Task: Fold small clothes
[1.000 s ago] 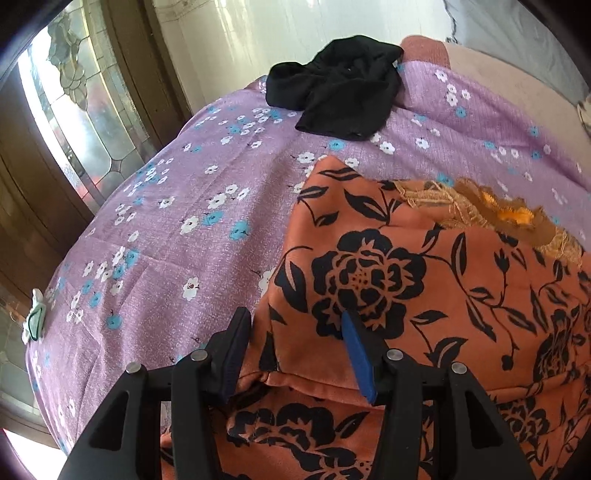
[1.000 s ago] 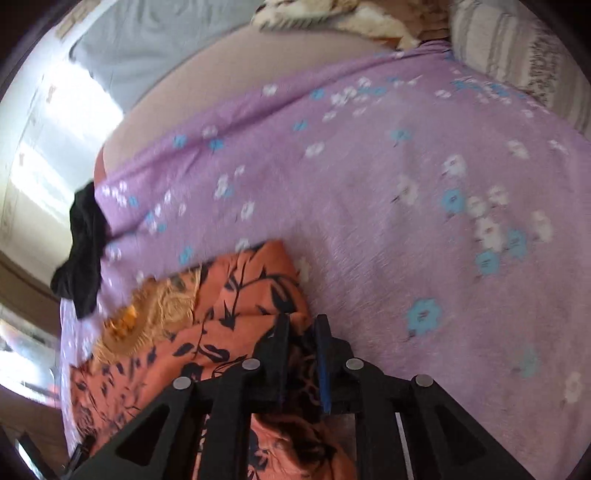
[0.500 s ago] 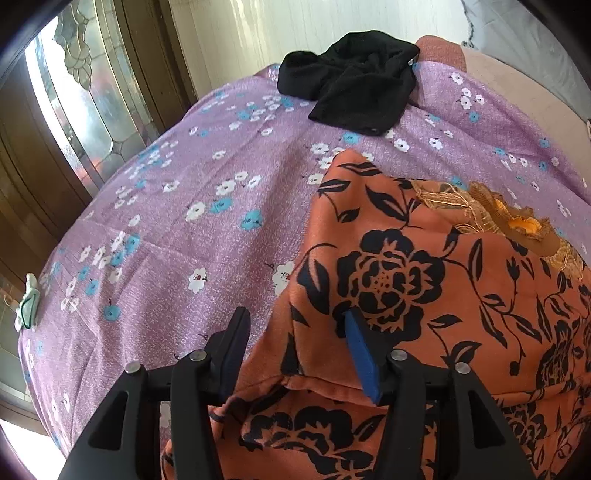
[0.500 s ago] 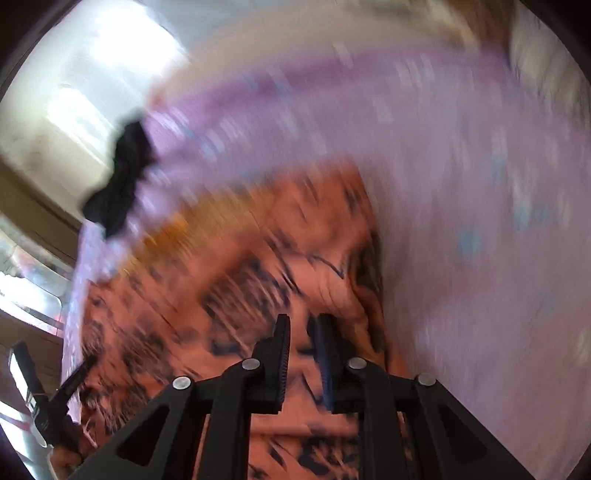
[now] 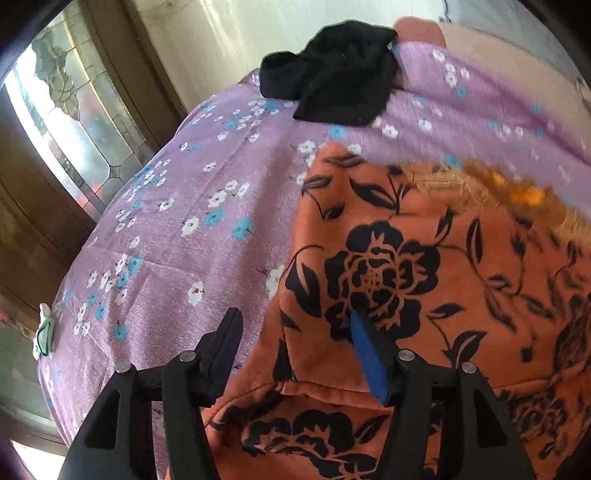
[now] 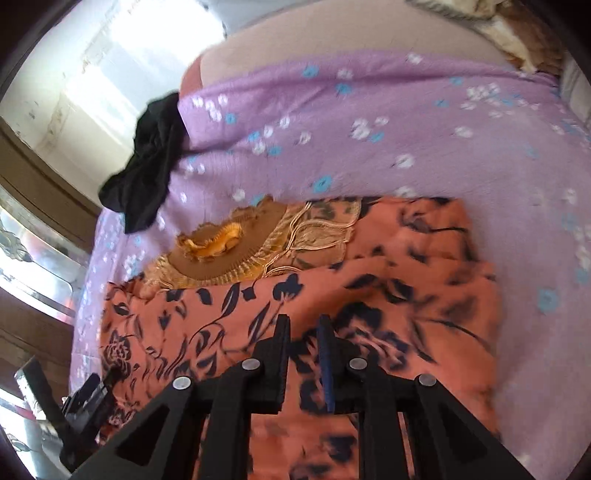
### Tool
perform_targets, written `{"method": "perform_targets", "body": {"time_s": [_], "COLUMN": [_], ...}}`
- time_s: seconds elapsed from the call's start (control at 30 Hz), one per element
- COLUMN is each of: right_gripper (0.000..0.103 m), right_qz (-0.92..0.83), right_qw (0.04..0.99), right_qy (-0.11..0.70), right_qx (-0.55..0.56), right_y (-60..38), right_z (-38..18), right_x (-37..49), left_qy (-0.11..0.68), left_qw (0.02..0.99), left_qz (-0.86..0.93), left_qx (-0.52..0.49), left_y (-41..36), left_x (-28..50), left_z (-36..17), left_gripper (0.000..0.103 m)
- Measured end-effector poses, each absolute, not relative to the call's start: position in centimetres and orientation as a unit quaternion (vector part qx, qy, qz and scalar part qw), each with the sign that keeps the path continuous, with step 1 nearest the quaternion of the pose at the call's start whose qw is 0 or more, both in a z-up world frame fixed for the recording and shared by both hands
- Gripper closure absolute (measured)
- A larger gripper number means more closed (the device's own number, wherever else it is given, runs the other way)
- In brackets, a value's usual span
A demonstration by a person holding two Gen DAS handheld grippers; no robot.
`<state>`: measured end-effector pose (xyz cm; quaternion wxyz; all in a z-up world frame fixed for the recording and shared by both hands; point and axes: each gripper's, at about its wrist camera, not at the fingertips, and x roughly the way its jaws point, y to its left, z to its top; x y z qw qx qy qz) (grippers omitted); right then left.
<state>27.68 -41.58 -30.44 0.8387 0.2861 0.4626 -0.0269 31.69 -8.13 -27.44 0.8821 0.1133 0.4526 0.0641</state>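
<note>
An orange garment with black flowers lies folded on a purple flowered bedsheet; its gold embroidered neck part faces the far side. My left gripper is open, its jaws wide apart astride the garment's left folded edge. My right gripper hovers over the garment with a narrow gap between its jaws and no cloth held between them. The left gripper also shows in the right wrist view at the garment's left edge.
A black garment lies crumpled at the far edge of the bed, also in the right wrist view. A glazed wooden door stands left of the bed. A furry blanket lies at the far right.
My right gripper let go of the garment's right corner and swung left and up over the garment. The left gripper stayed open at the left edge.
</note>
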Motion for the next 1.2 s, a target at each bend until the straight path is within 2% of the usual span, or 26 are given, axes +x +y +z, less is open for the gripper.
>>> {"method": "perform_targets", "body": {"time_s": [0.1, 0.2, 0.43, 0.6, 0.73, 0.97, 1.2], "right_gripper": [0.087, 0.087, 0.085, 0.086, 0.086, 0.084, 0.083], "right_qz": [-0.044, -0.049, 0.005, 0.006, 0.009, 0.024, 0.029], "right_qw": [0.832, 0.84, 0.853, 0.836, 0.842, 0.857, 0.846], "right_qy": [0.477, 0.46, 0.444, 0.477, 0.466, 0.433, 0.454], "right_qx": [0.28, 0.282, 0.276, 0.27, 0.272, 0.28, 0.278], "right_y": [-41.3, -41.2, -39.8, -38.9, -38.9, -39.3, -39.1], "right_z": [-32.6, -32.0, -30.0, -32.0, -32.3, -31.4, -32.7], "right_x": [29.6, 29.7, 25.2, 23.0, 22.7, 23.2, 24.1], "left_qy": [0.438, 0.437, 0.422, 0.399, 0.385, 0.381, 0.394], "left_qw": [0.886, 0.887, 0.899, 0.912, 0.919, 0.921, 0.915], "left_qz": [0.068, 0.067, 0.054, 0.037, 0.024, 0.016, 0.011], "left_qx": [0.135, 0.134, 0.105, 0.087, 0.083, 0.083, 0.083], "left_y": [-8.8, -8.9, -8.7, -8.9, -9.2, -9.7, -9.8], "left_x": [31.4, 31.4, 31.1, 30.4, 30.2, 30.4, 30.8], "left_z": [-27.4, -27.3, -26.3, -25.2, -24.7, -24.7, -25.4], "left_gripper": [0.04, 0.04, 0.04, 0.04, 0.04, 0.04, 0.04]}}
